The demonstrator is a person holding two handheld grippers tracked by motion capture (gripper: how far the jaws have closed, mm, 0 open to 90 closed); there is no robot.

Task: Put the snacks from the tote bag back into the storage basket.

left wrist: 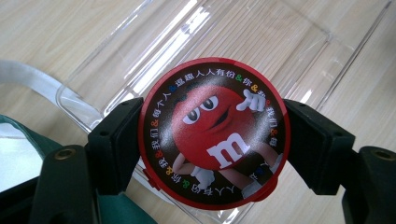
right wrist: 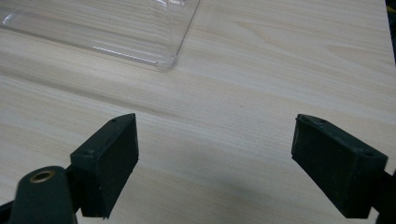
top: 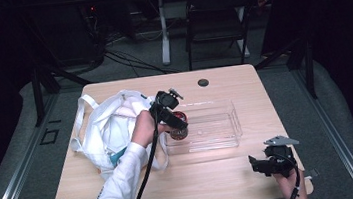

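Pale wood-grain desk [top: 209,181] with rounded corners, standing on grey floor. Lying on it at the left, a crumpled white cloth bag [top: 110,129], handles spilling toward the edge. Set mid-desk just beside the bag, a clear plastic tray [top: 219,137]. Near the far edge, a small dark round cap [top: 203,82].

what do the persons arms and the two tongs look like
Both tongs are black with two blocky, flat-faced jaws. The left tongs have a brass-coloured rivet near the jaw base, and a black cable trails from them along a white long sleeve. The right tongs carry a grey three-cornered plate on top and a black cable of their own.
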